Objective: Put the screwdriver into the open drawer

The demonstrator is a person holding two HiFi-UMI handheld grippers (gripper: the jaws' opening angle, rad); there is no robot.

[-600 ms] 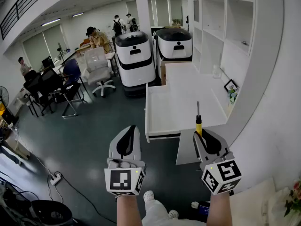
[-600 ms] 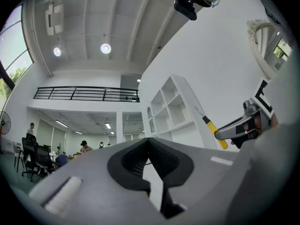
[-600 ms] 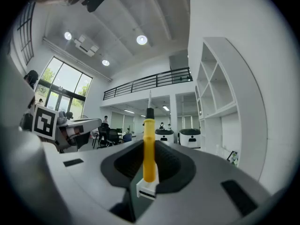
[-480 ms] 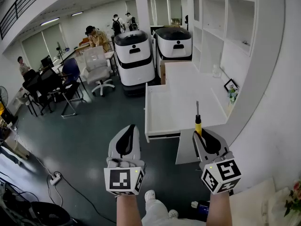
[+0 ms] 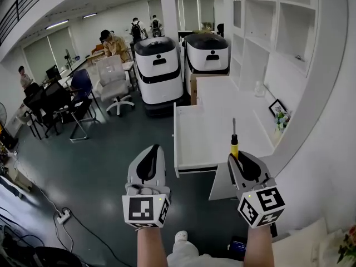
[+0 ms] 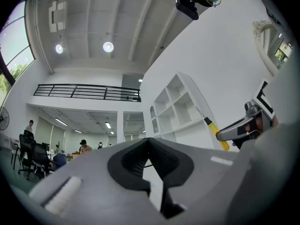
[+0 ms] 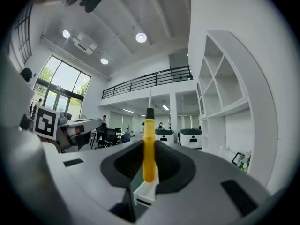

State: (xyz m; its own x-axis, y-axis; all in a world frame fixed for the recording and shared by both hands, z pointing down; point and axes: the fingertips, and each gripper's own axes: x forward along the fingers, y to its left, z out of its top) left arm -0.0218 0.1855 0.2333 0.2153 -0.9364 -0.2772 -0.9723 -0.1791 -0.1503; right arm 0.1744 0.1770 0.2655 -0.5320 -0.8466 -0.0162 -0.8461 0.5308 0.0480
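My right gripper is shut on the yellow handle of a screwdriver. Its thin metal shaft points up and away, over the near edge of the open white drawer. In the right gripper view the screwdriver stands upright between the black pads. My left gripper hovers over the dark floor, left of the drawer, shut with nothing in it. From the left gripper view the pads meet at their tips, and the screwdriver shows far right.
Behind the drawer a white desk runs along tall white shelving, with a picture frame and flowers on it. Two white-and-black machines stand at the desk's far end. An office chair and people are farther left.
Both grippers keep the same pose and the screwdriver stays gripped. The drawer and desk sit slightly lower and to the right in the head view.
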